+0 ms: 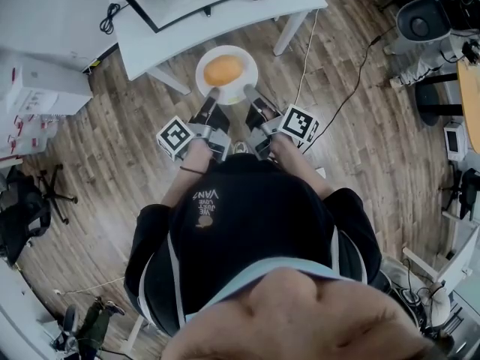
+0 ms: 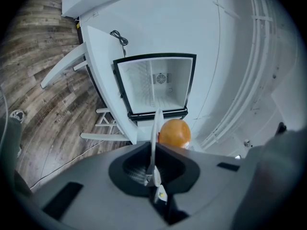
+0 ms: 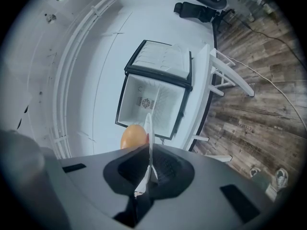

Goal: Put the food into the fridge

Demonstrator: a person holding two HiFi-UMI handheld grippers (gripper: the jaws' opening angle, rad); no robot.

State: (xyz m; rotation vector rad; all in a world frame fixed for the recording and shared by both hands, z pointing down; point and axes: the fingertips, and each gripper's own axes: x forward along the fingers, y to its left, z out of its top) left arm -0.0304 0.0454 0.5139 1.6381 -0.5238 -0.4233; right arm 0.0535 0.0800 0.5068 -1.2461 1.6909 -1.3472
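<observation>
Nearest the person's dark shirt, the left gripper (image 1: pixel 214 94) and right gripper (image 1: pixel 249 92) point level and side by side. Each has its fingers clenched on the near rim of a round white plate (image 1: pixel 251 62), which shows edge-on in both gripper views. On the plate sits a round orange food item (image 1: pixel 223 70), possibly a fruit or a bun; it is too glossy to tell. Below lies a wood-plank floor (image 1: pixel 360 126). Beyond, a white surface (image 1: pixel 225 13) carries a small white fridge with a dark frame (image 2: pixel 154 85), its door open.
</observation>
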